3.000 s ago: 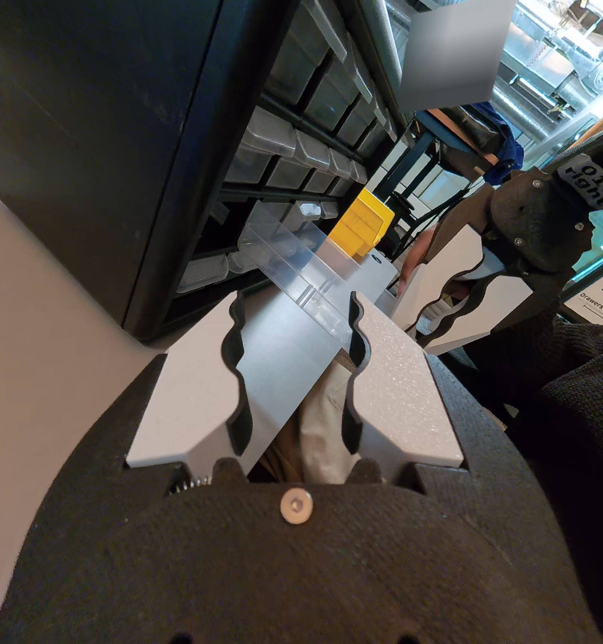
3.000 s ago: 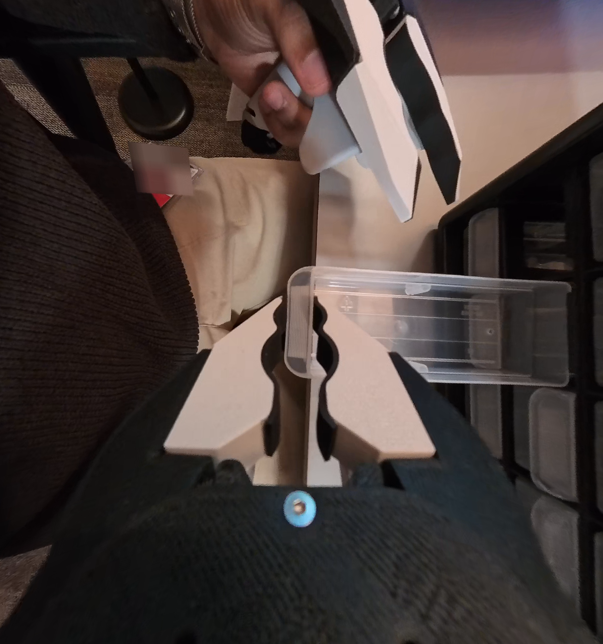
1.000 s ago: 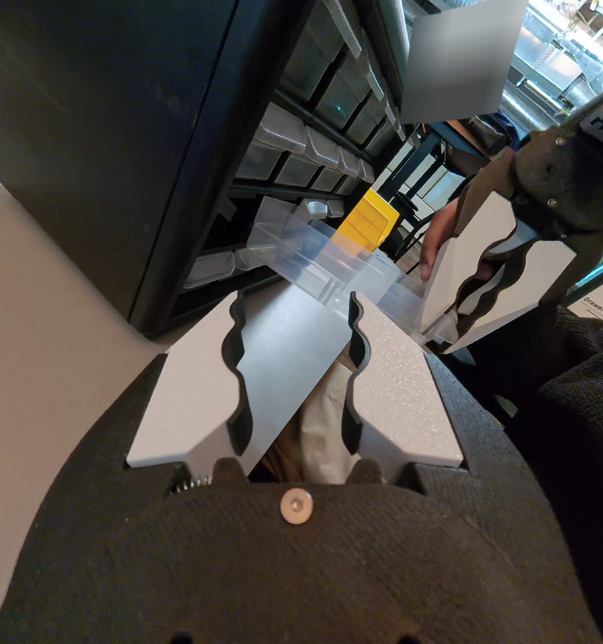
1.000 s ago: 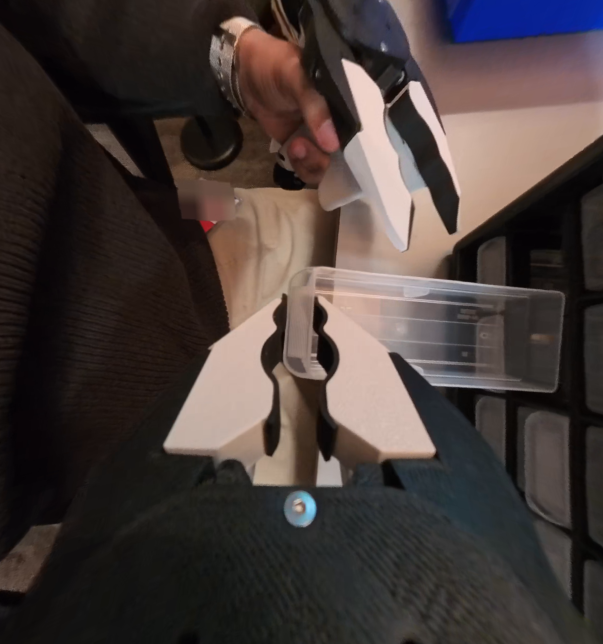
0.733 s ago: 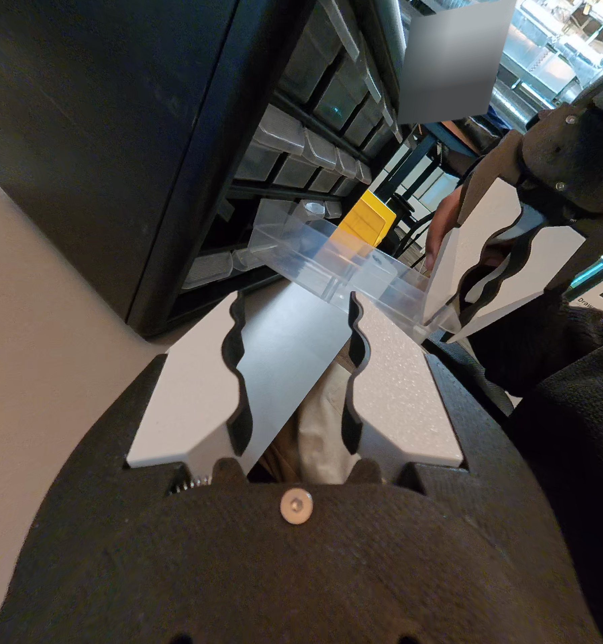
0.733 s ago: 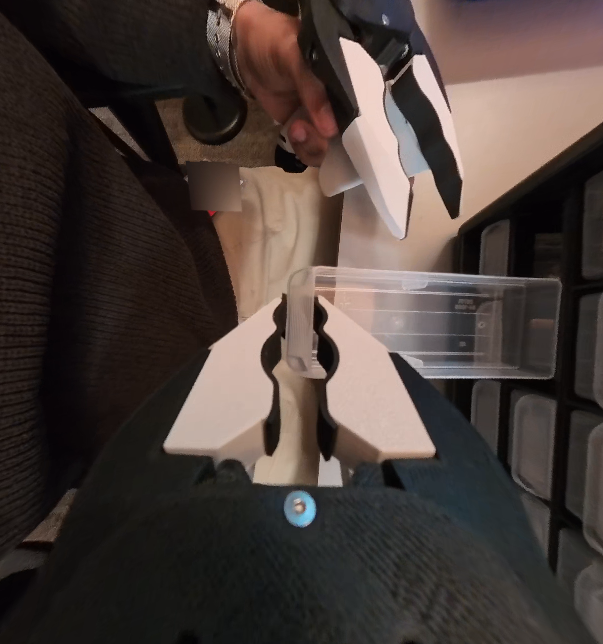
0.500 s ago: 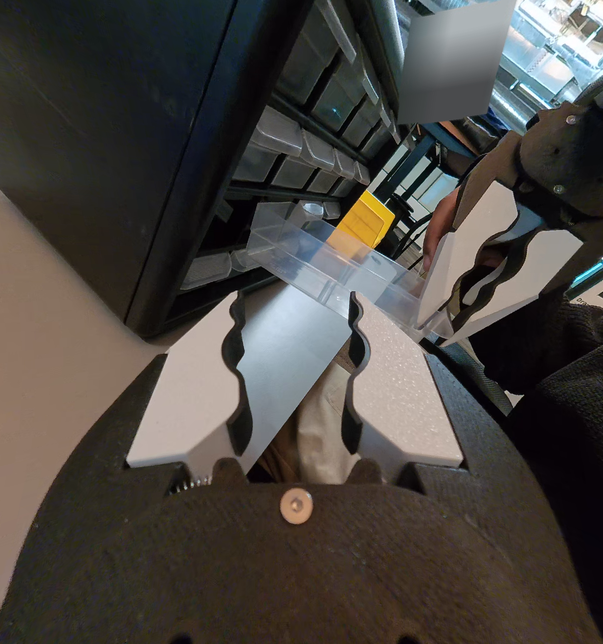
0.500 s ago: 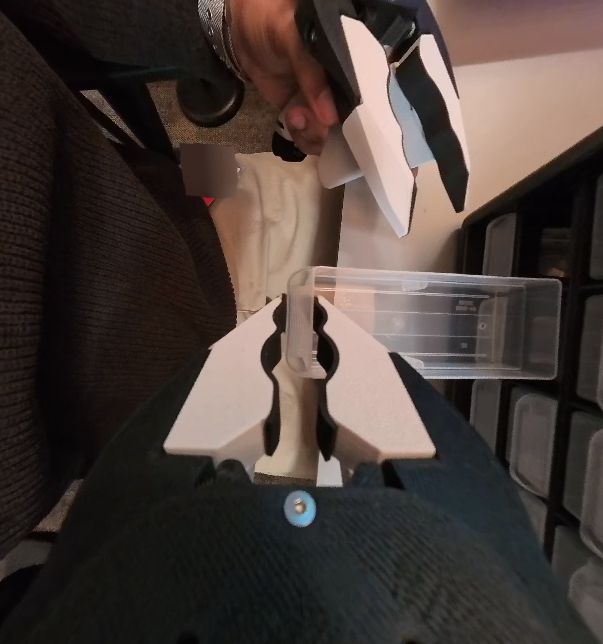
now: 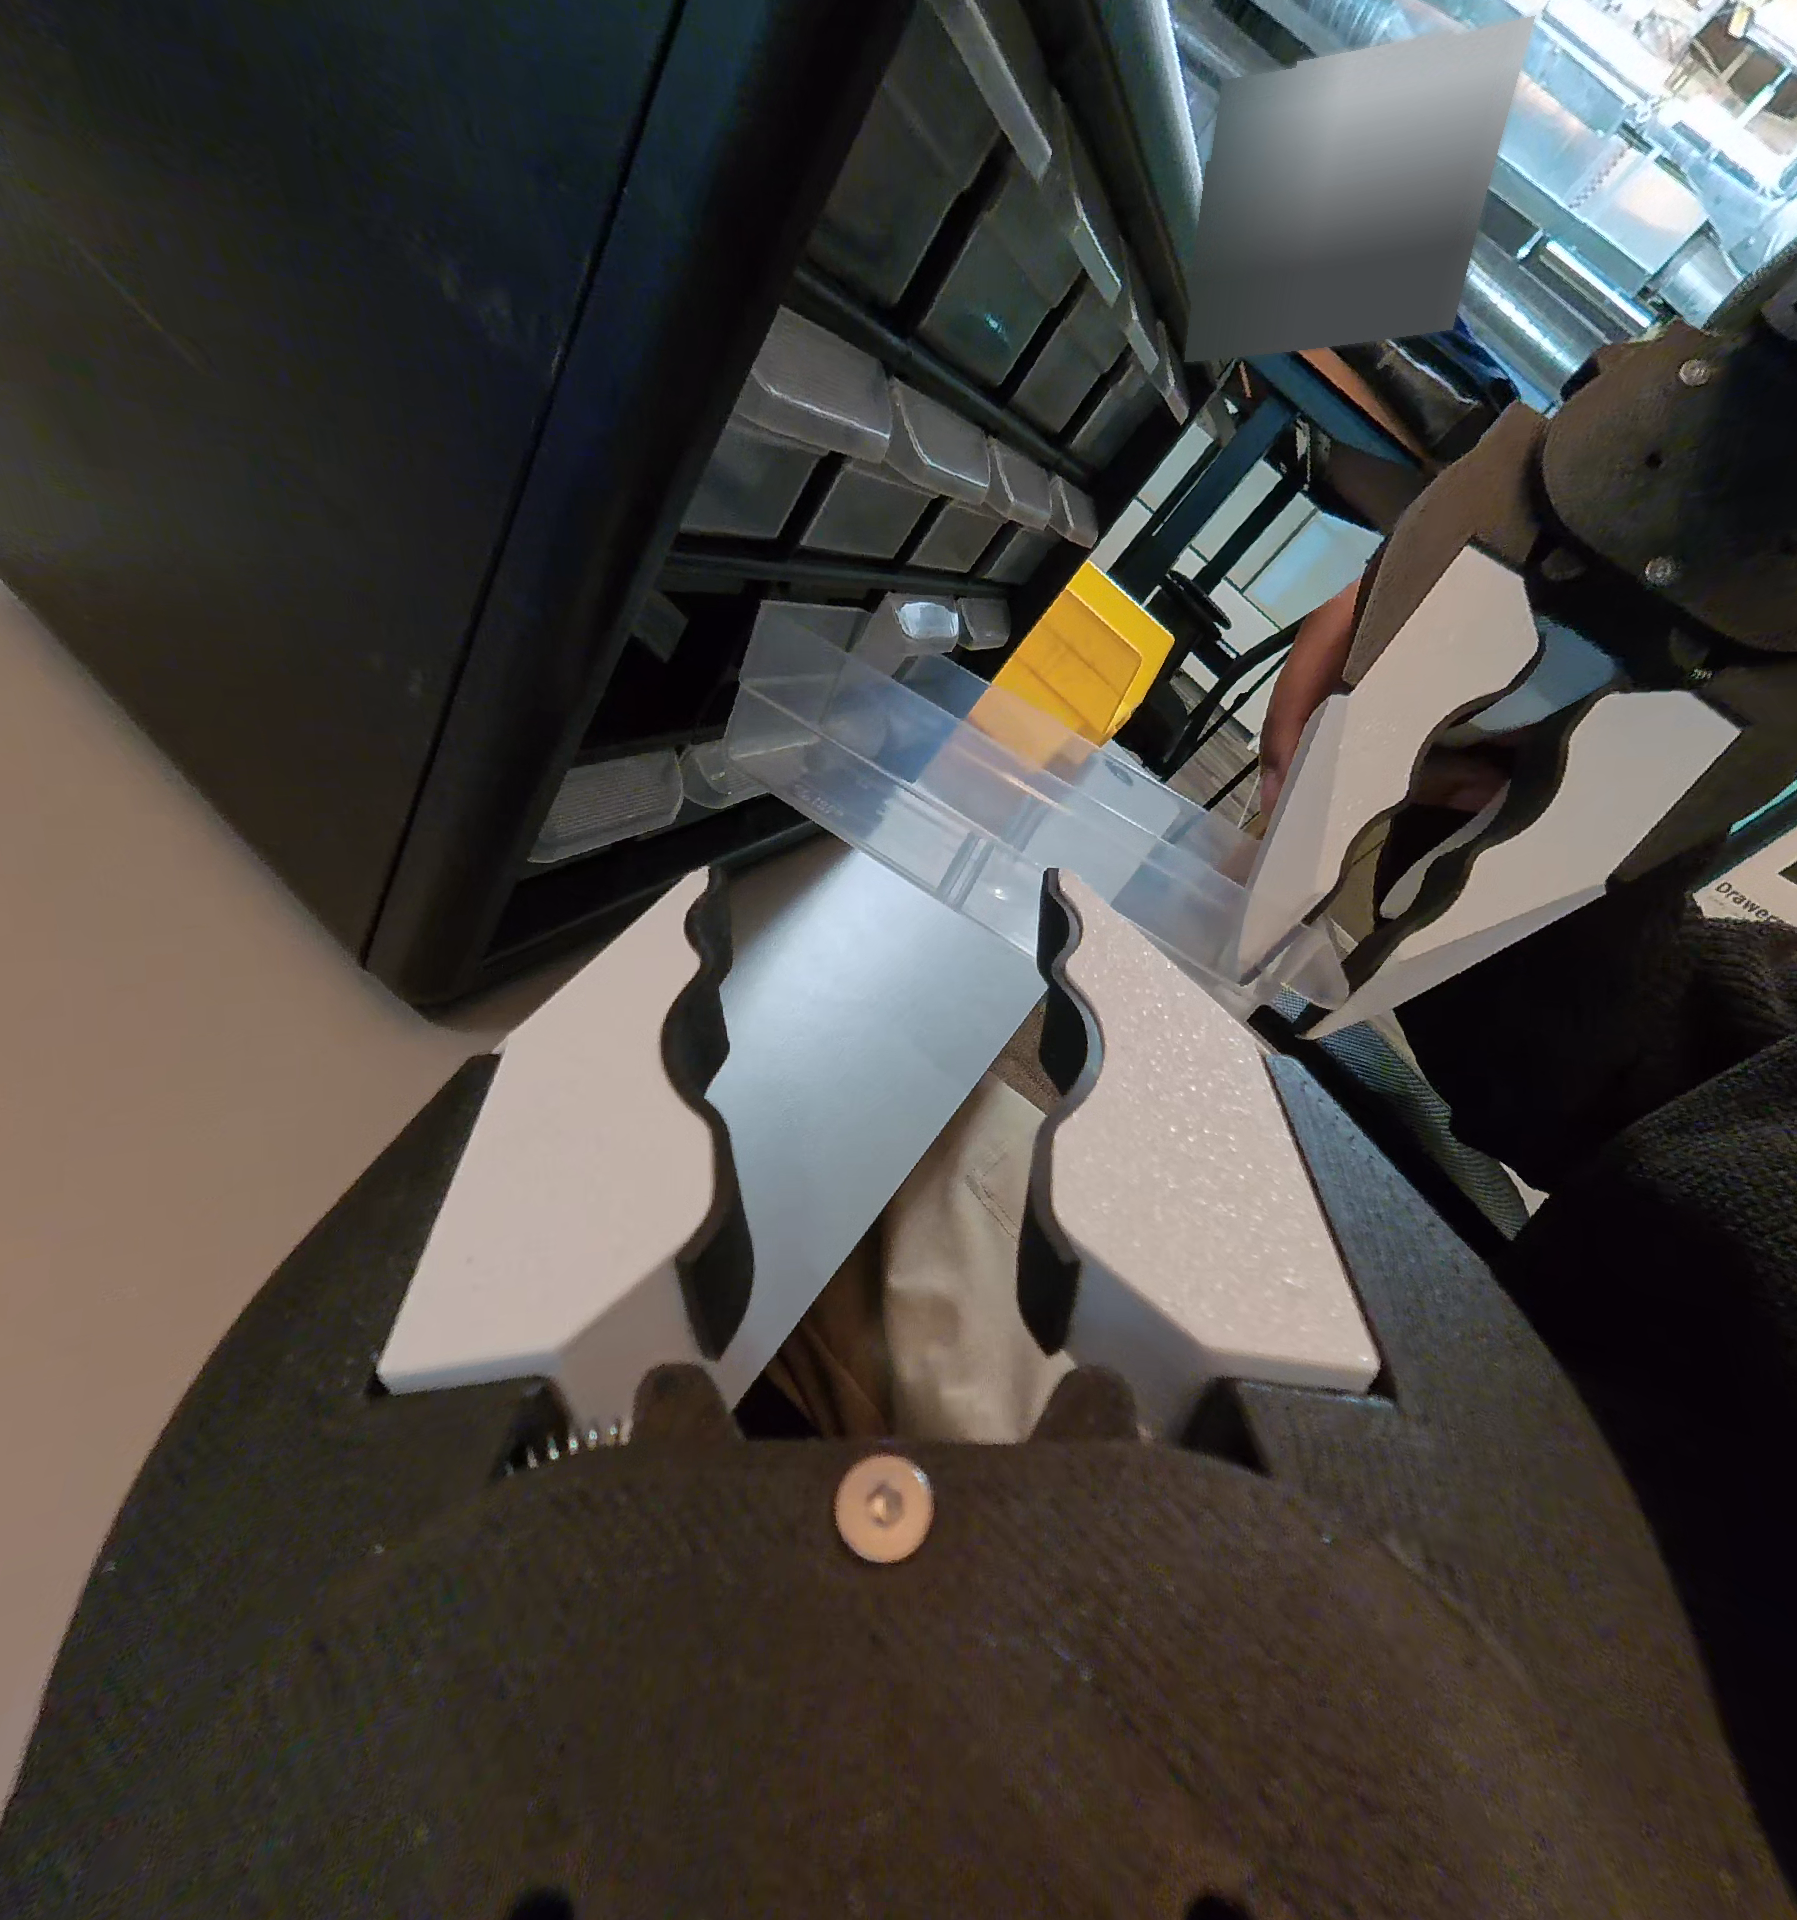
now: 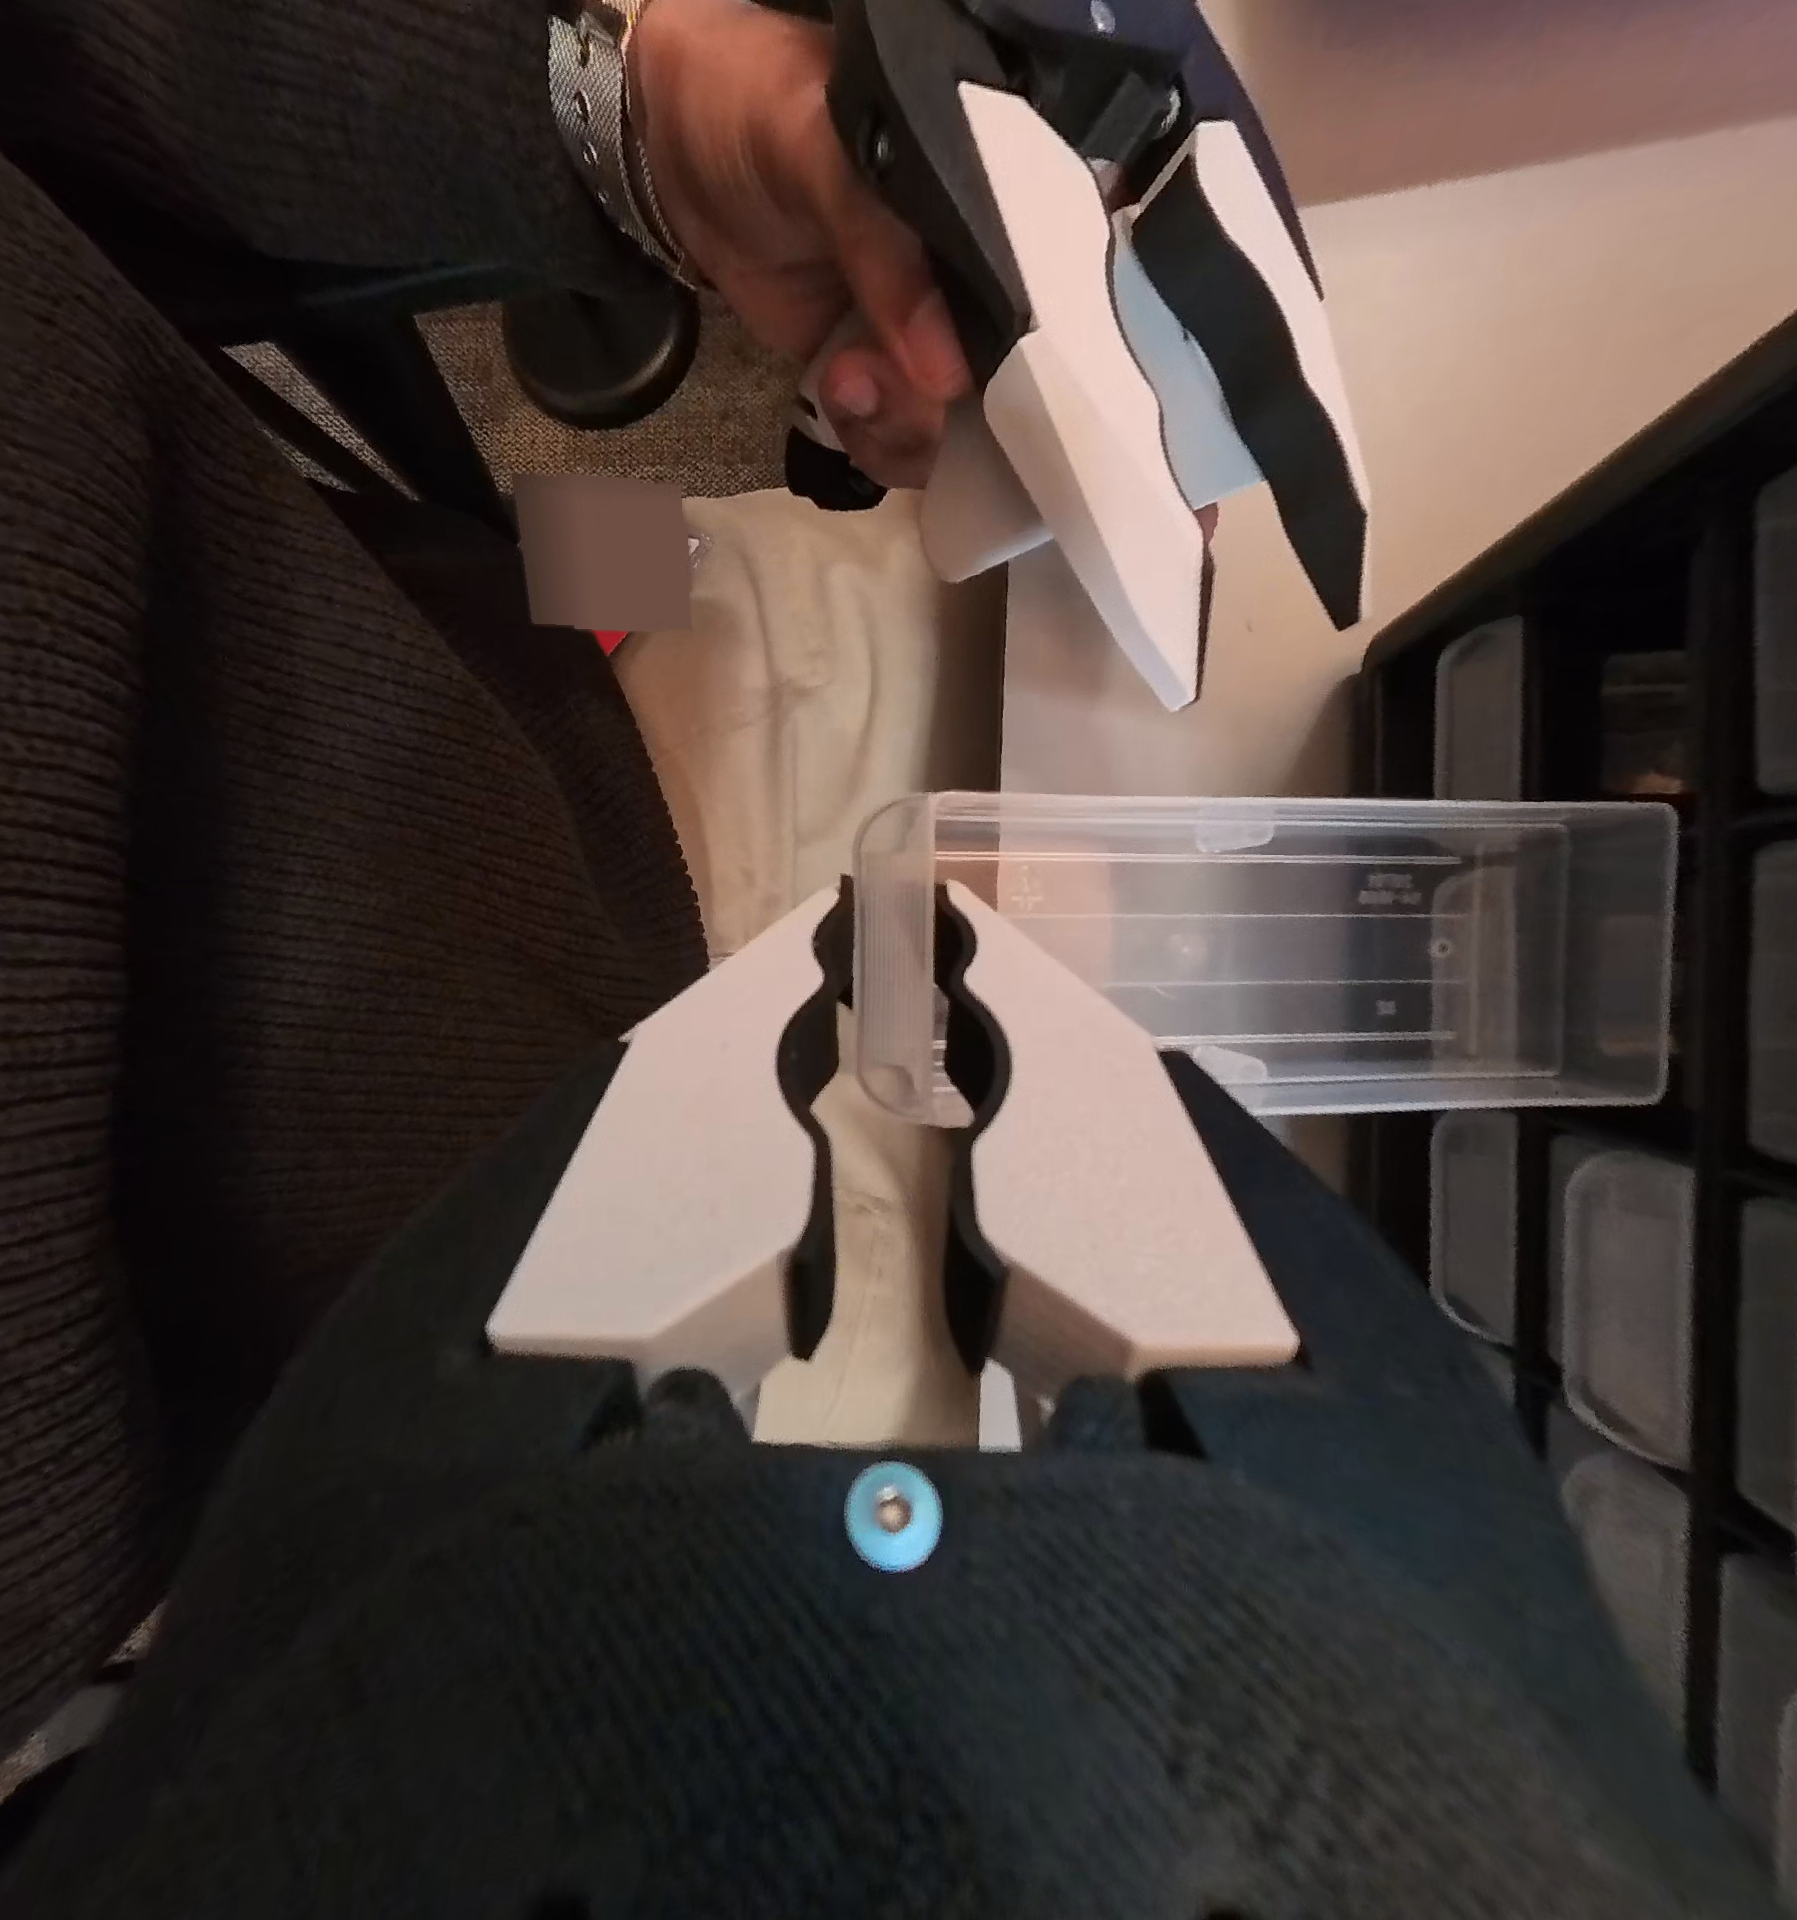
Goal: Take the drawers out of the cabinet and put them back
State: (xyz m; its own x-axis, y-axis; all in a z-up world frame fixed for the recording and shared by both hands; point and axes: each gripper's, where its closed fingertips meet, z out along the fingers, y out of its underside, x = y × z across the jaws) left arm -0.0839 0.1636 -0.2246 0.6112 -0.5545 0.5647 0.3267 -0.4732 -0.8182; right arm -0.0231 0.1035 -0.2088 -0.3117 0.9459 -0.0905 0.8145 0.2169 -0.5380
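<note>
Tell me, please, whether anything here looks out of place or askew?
Only the clear plastic drawer: it is out of the black cabinet, held by its front lip in the right claw, leaving an empty slot. Nothing looks spilled or damaged.

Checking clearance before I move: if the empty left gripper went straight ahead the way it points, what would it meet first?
Probably the clear drawer held by the right gripper: it crosses just beyond the left gripper and its open fingers. Depth is unclear; it might pass underneath, toward the black cabinet.

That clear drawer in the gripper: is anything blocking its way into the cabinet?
Nothing visible does. The right gripper holds the clear drawer by its front lip, its far end at the black cabinet. The left gripper hangs open off to one side.
</note>
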